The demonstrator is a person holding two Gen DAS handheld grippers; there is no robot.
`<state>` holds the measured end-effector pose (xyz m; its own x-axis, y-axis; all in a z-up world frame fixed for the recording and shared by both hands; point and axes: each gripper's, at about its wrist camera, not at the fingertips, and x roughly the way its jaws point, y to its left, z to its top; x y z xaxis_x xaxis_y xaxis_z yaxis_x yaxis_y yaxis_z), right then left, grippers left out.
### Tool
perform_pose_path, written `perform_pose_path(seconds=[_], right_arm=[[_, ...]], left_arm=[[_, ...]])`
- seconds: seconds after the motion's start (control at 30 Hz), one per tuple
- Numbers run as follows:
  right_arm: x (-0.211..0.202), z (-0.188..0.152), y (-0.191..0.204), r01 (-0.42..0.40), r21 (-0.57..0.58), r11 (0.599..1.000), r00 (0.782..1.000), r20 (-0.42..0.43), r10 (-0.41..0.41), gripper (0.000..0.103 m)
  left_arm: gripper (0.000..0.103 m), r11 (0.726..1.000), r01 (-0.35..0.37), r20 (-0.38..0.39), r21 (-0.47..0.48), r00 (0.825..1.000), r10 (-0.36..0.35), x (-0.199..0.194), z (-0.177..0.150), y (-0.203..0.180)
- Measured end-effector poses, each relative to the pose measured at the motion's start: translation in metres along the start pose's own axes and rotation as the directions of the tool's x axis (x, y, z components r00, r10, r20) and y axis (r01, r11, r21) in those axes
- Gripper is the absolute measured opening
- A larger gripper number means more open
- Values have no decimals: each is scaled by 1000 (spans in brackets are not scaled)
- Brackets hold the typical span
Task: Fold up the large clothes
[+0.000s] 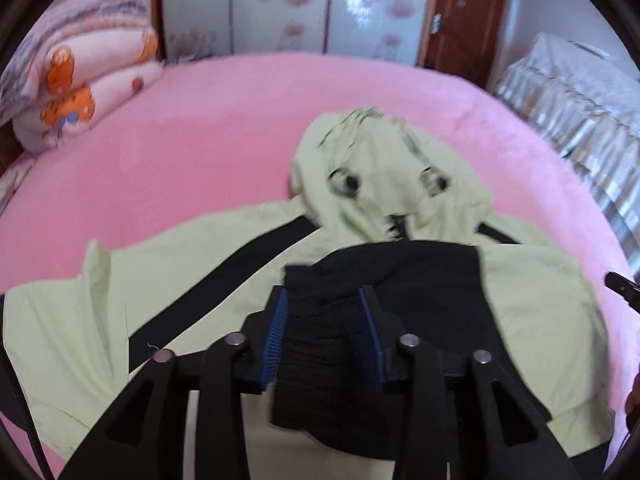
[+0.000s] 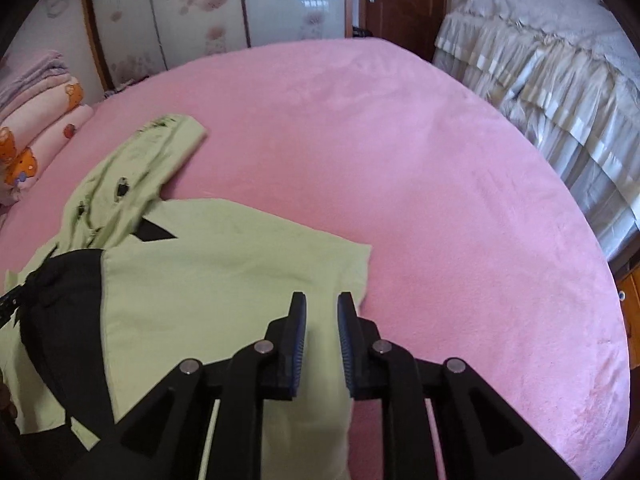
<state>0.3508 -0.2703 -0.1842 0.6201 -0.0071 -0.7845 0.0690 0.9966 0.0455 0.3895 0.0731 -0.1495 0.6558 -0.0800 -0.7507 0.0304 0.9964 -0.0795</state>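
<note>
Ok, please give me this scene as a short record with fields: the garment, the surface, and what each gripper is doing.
garment: light green hooded jacket with black panels, spread flat, hood away from the cameras
surface: pink bedspread
left gripper: black fabric of the jacket between its jaws
right gripper: jaws slightly apart, empty, over the green sleeve edge
background: folded quilts, wardrobe doors

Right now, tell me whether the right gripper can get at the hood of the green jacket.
Probably yes. The right gripper is empty over the jacket's sleeve edge, and bare pink bed lies between it and the hood.
</note>
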Motion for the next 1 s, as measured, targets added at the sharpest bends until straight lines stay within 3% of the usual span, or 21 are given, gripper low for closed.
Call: perform_pose_path(seconds=[0.03,0.1,0.3,0.37,0.47,0.57,0.7,0.73,0.77,1.0], right_arm=[[-7,-4,8,-50,-4,999,998,22,50,17],[-13,-12,30,-131,-22,991,991,6,131,33],[-1,-45,96,-242,-79,967,962,-150,229,34],[8,-57,105,-229,-105,968,960,-187,207,34],[21,-76,93,-182,-104,978,958,-241,153,31],[19,-83,50,-62,-70,996,977,-209,46,30],[10,-84,-22,40,33,999,981,-190,-33,16],[9,-84,-32,69,45,997,980,-190,-59,17],[7,-85,-41,105,52,993,977,-190,-93,24],[-7,-87,-43,99,66,993,981,-177,-86,27]], left_arm=[[40,1000,20,2,20,1000,-20,-9,0,-10],[42,997,66,-28,34,998,-65,-14,-2,-25],[46,994,107,-103,32,989,-103,-11,-31,-73],[48,994,108,-154,20,983,-104,3,-47,-80],[49,998,39,-219,46,975,-28,21,-73,-83],[50,998,40,-207,51,978,-28,15,-80,-73],[56,999,-24,-202,49,979,33,14,-76,-49],[56,999,-15,-211,38,977,23,14,-77,-43],[56,1000,-2,-218,28,976,8,15,-75,-38],[58,999,-28,-226,41,973,37,0,-79,-40]])
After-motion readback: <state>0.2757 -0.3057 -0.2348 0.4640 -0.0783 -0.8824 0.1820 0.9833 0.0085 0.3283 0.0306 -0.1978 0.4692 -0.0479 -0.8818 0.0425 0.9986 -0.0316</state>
